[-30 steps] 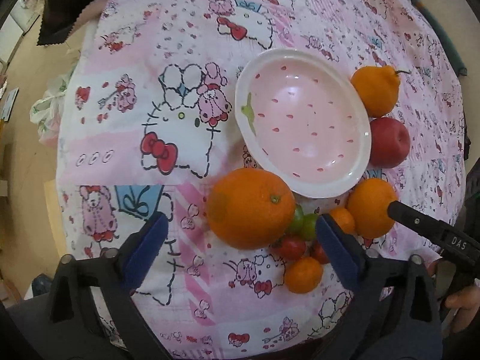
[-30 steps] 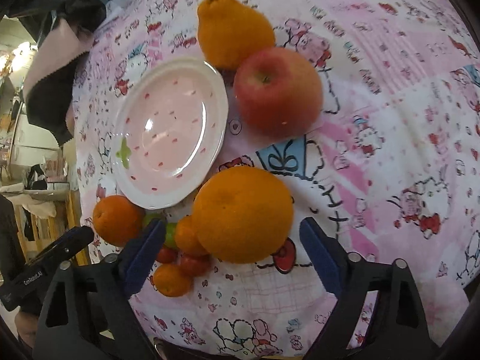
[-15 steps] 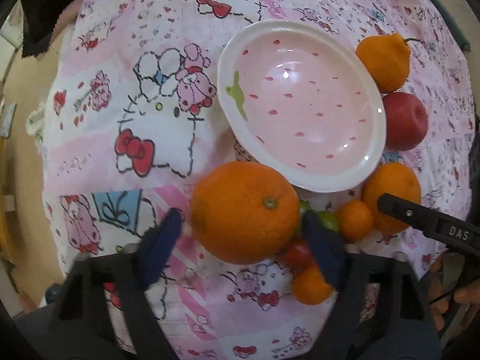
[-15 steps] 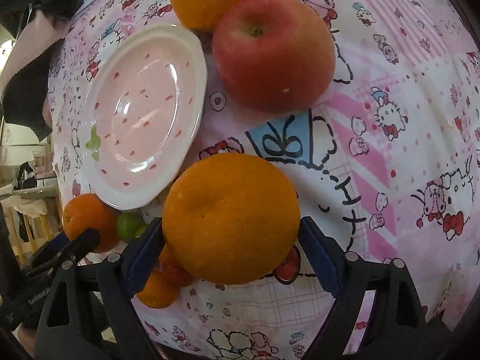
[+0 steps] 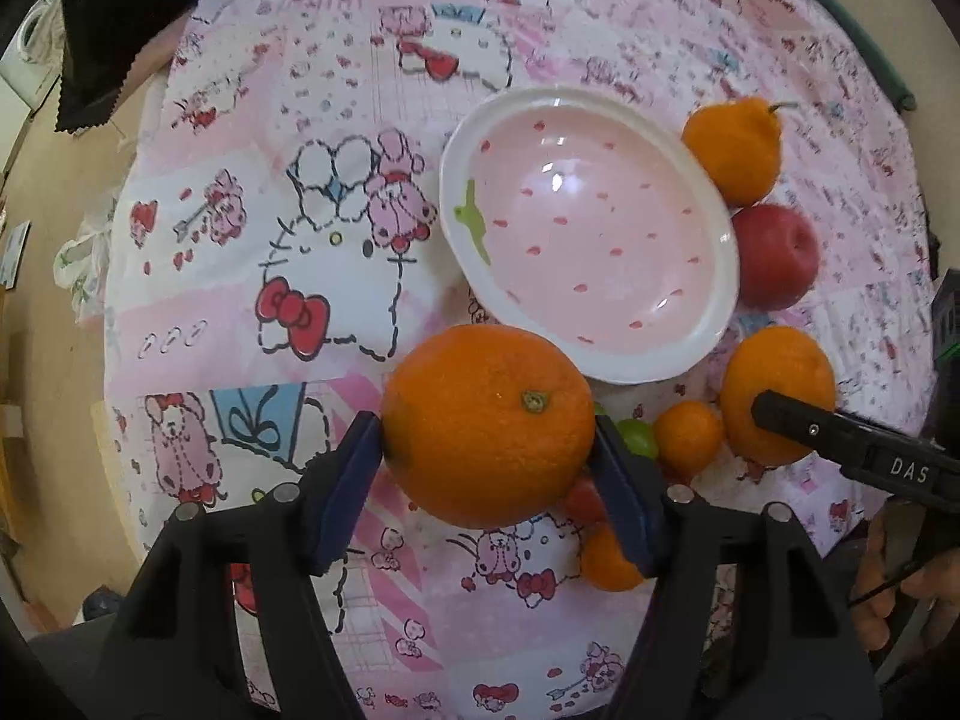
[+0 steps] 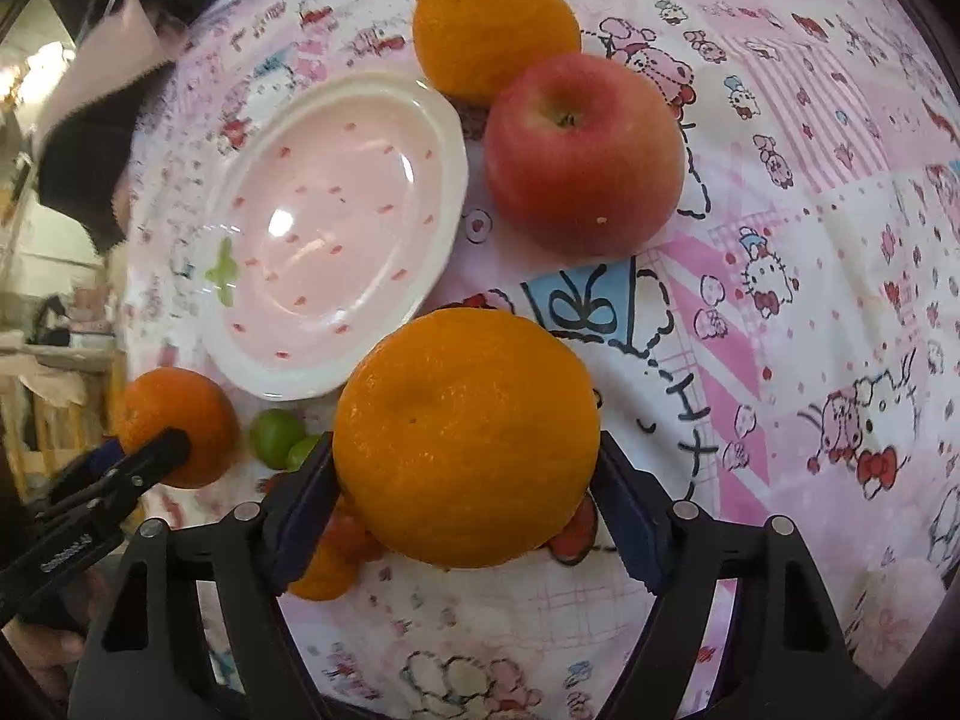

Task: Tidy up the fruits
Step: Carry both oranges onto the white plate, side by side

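My left gripper is shut on a large orange. My right gripper is shut on a second large orange, which also shows in the left wrist view. A pink strawberry-print plate lies empty beyond both oranges and also shows in the right wrist view. A red apple and a knobbly orange citrus lie right of the plate. Small oranges, red tomatoes and green fruits lie between the grippers.
The round table has a pink Hello Kitty cloth. A black cloth hangs at the far left edge. Bare cloth lies left of the plate and right of the apple.
Both grippers moved forward and closed on their oranges; a second ago both stood open around them. The left orange now looks raised off the cloth.
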`<state>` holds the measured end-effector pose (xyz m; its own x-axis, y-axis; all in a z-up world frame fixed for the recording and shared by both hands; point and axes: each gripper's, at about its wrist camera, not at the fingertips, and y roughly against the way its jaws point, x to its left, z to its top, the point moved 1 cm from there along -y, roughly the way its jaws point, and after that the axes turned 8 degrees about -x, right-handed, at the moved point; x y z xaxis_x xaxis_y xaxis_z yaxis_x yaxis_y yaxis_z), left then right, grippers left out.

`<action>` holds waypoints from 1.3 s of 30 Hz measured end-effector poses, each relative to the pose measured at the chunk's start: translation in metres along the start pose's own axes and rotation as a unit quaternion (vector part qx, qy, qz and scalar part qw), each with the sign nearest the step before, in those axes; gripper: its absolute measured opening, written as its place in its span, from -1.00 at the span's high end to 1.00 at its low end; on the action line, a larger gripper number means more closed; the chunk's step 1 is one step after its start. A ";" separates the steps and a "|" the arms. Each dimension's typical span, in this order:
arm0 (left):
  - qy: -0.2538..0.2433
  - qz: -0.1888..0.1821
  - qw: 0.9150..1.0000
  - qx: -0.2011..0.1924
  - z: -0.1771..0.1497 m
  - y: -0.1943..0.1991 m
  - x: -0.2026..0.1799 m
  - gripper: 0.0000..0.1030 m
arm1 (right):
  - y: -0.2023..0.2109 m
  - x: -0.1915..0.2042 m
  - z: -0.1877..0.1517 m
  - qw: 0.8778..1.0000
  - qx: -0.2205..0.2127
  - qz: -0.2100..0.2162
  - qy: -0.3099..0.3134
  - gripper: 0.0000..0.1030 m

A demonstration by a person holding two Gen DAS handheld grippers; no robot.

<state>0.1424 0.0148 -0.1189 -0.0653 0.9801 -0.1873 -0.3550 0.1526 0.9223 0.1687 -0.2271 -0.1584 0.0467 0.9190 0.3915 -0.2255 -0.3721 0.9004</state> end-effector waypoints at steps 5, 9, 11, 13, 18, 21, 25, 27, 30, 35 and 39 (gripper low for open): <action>0.017 -0.029 0.999 -0.022 0.016 0.023 -0.001 -0.27 | 0.028 0.013 0.014 0.998 -0.038 0.050 0.000 -0.60; 0.026 -0.038 0.998 -0.034 0.041 0.029 -0.008 -0.27 | 0.031 0.037 0.034 0.996 -0.059 0.040 0.045 -0.60; 0.030 -0.038 0.998 -0.034 0.054 0.027 -0.009 -0.27 | 0.026 0.044 0.044 0.996 -0.059 0.042 0.051 -0.60; 0.033 -0.039 0.998 -0.035 0.069 0.021 -0.012 -0.27 | 0.021 0.046 0.055 0.996 -0.062 0.042 0.052 -0.60; 0.062 -0.045 0.997 -0.027 0.096 -0.011 -0.007 -0.27 | -0.005 0.050 0.087 0.996 -0.058 0.049 0.036 -0.60; 0.087 -0.050 0.995 -0.021 0.107 -0.033 -0.003 -0.27 | -0.024 0.057 0.099 0.996 -0.047 0.048 0.052 -0.60; 0.093 -0.062 0.994 -0.006 0.117 -0.055 -0.006 -0.28 | -0.046 0.062 0.106 0.995 -0.038 0.042 0.084 -0.60; 0.093 -0.061 0.994 0.004 0.119 -0.063 -0.007 -0.28 | -0.055 0.066 0.108 0.992 -0.037 0.031 0.113 -0.60; 0.109 -0.058 0.992 0.014 0.124 -0.074 -0.004 -0.28 | -0.065 0.075 0.109 0.988 -0.038 0.008 0.152 -0.60; 0.102 -0.062 0.993 0.010 0.133 -0.080 -0.008 -0.28 | -0.070 0.093 0.110 0.977 -0.046 -0.009 0.209 -0.61; 0.104 -0.055 0.993 0.011 0.136 -0.083 -0.007 -0.29 | -0.078 0.092 0.115 0.974 -0.046 -0.015 0.220 -0.62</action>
<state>0.2993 0.0120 -0.1483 -0.2181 0.9104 -0.3515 -0.3508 0.2629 0.8988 0.3023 -0.1285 -0.1707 -0.3635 0.9034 0.2275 -0.3171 -0.3496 0.8816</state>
